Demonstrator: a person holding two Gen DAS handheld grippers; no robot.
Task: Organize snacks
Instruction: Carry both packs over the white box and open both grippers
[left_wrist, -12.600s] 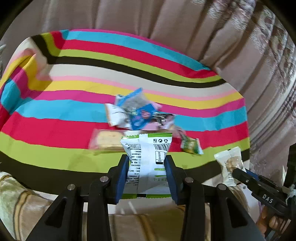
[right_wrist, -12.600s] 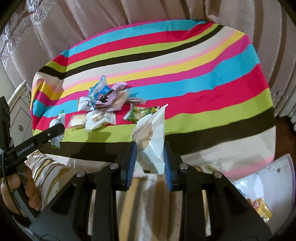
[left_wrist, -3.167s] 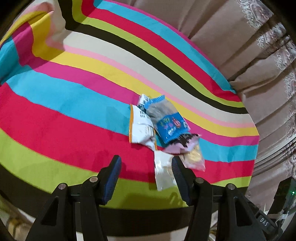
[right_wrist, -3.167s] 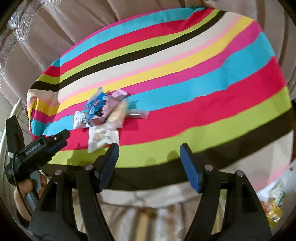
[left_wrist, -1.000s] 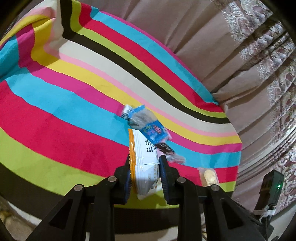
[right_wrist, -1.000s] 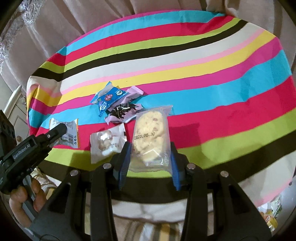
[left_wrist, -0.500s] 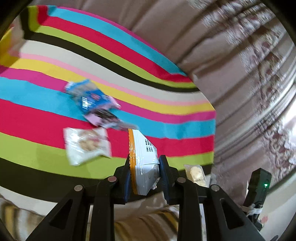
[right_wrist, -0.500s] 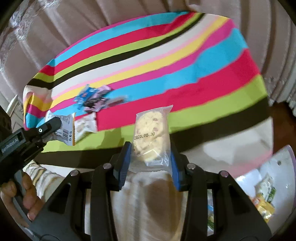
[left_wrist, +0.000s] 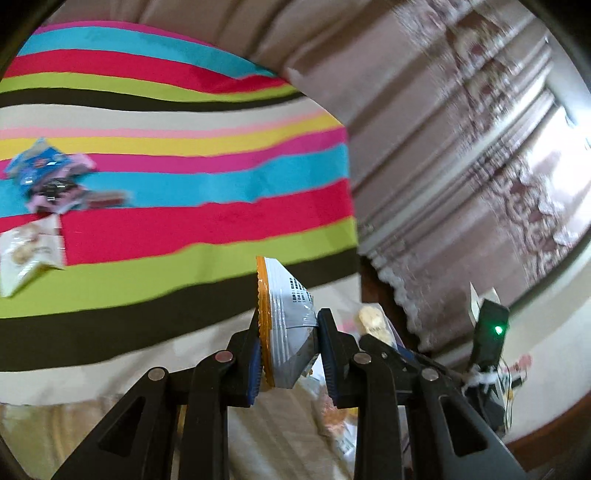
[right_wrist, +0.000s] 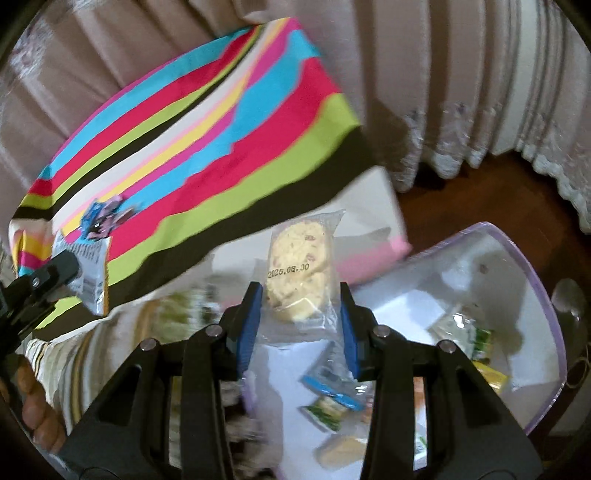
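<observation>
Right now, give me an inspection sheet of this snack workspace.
Surface: striped cloth over the table.
Job's things: white orange-edged packet in the left gripper; clear cookie packet in the right gripper; blue and pink packets and one cookie pack lie on the cloth; clear bin beside the table holds sorted snacks.
Clutter: nothing seen.
Grippers: both shut on their packets, off the cloth.
Cables: thin wires by a black device with a green light.
Surroundings: curtains, dark wooden floor.
</observation>
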